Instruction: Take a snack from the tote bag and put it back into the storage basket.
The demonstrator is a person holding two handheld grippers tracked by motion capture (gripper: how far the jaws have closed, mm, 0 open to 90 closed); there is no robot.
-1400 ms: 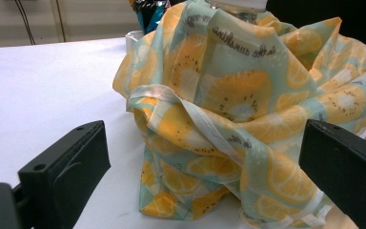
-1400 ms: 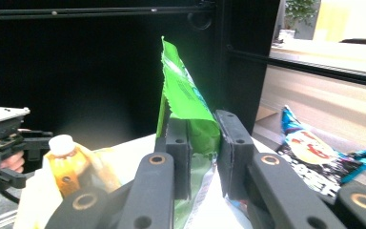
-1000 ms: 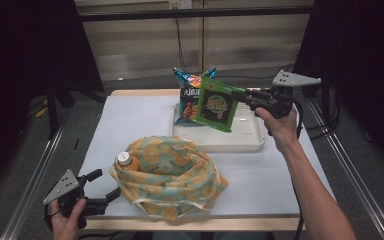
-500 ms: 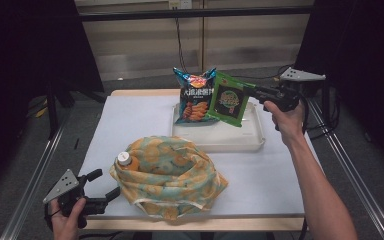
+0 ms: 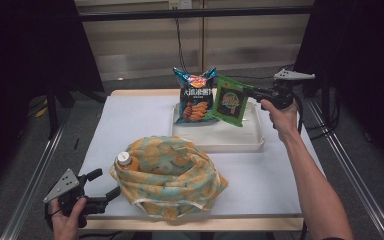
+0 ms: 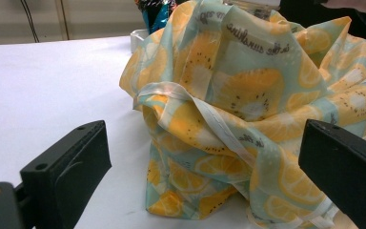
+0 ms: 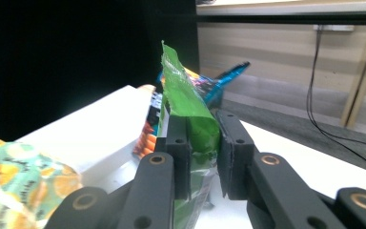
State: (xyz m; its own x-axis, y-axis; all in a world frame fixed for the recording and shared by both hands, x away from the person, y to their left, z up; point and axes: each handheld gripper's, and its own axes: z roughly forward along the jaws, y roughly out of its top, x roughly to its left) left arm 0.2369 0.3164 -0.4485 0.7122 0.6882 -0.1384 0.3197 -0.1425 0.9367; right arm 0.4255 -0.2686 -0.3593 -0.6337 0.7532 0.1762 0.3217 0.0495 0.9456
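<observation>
Jaws of the right gripper are squeezed on the edge of a green snack bag, which hangs over the white tray at the far side of the table. The green bag sits just beside a blue chip bag standing in that tray. Nearer, an orange-print cloth bag lies with a bottle poking out, and the left gripper waits beside it with its jaws wide apart.
</observation>
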